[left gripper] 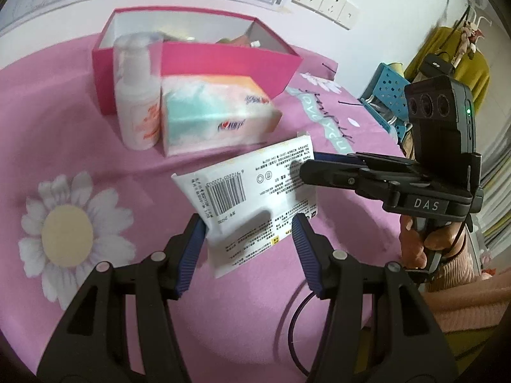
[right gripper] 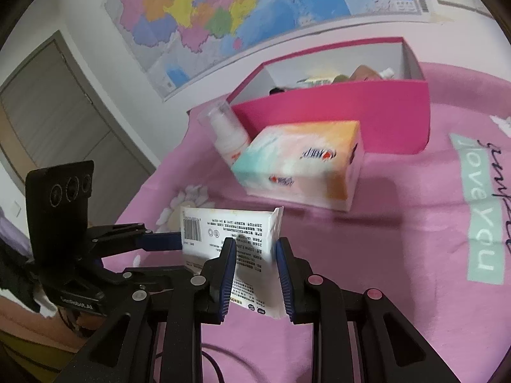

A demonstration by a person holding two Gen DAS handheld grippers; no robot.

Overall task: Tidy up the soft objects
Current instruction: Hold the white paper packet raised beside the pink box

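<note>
White pack point(left gripper: 255, 191) clamped between left claw point(left gripper: 249, 223) and right claw point(right gripper: 255, 249), above pink cloth point(left gripper: 95, 127).

white printed soft pack point(left gripper: 255, 198) | barcode side up | tilted, held above pink cloth point(left gripper: 95, 146)

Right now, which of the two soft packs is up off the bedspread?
The white barcode pack, held between both grippers. The pastel tissue pack lies on the bedspread by the pink box.
</note>
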